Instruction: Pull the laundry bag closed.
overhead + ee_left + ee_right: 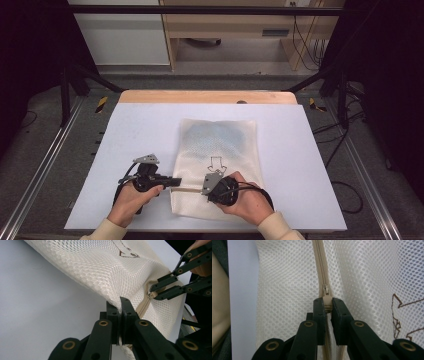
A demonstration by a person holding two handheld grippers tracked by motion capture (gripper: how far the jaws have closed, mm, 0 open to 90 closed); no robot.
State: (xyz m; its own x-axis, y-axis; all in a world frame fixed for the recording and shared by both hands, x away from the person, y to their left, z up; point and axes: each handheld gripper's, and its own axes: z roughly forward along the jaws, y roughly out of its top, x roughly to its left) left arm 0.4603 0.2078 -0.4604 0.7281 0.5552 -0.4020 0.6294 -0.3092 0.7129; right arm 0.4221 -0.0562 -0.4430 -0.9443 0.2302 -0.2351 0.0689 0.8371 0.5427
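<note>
Two claws worked one mesh bag (217, 150), which lay flat on the white bench (125, 150), toward its near edge. My left claw (120, 305) was clamped on the bag's left edge at the zip's end. My right claw (327, 305) was closed on the zip pull (326, 298), midway along the beige zip (320, 262).

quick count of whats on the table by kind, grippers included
mesh bag: 1
zip on the bag: 1
zip pull: 1
grippers: 2, left gripper and right gripper
total: 5
</note>
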